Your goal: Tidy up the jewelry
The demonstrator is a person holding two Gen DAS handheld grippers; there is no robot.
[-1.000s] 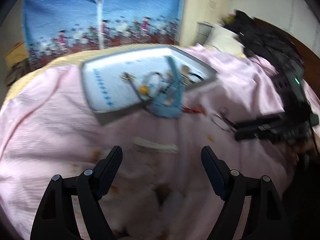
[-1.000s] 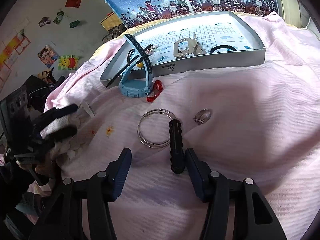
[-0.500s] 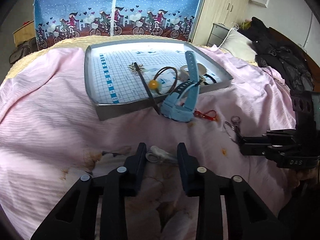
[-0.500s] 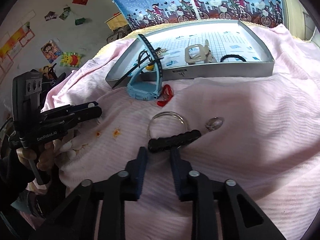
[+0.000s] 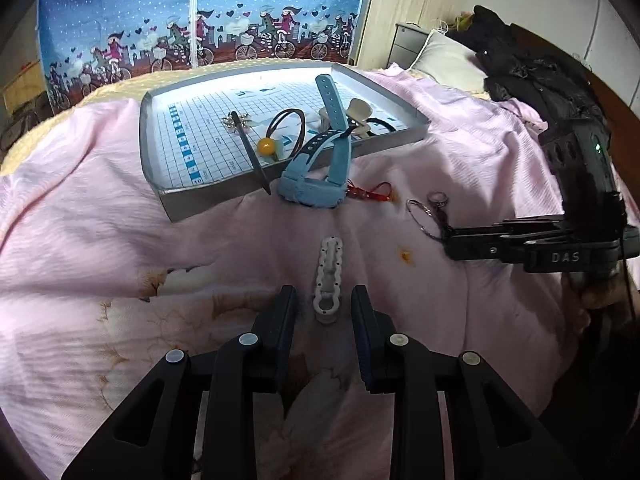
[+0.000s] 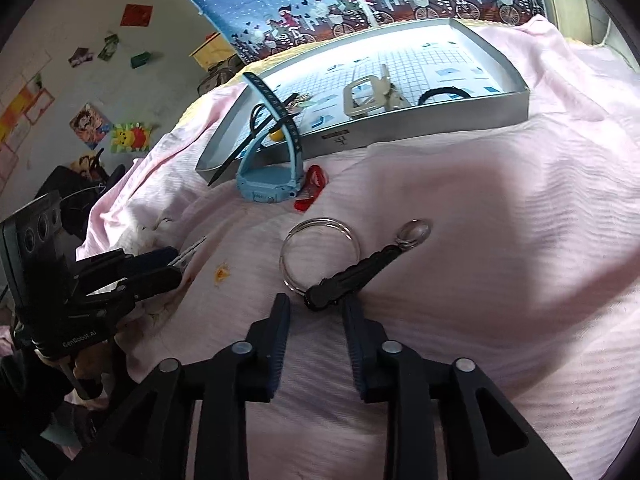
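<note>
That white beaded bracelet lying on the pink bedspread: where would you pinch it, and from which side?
Grip the white bracelet at its near looped end, coming straight in from the left gripper side. It lies flat and folded into a narrow strip pointing away toward the tray, so its width fits between the open fingers, one on each long side. The soft bedspread should probably give way under the fingertips.

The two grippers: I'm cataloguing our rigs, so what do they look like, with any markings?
Both are black plastic. Each finger widens into a triangular frame with silver round fasteners and ends in a dark blue pad. The left gripper has a boxy body with round lenses and white "CenRobot.AI" lettering. The right gripper shows "DAS" lettering, a green light and a thin black cable.
</note>
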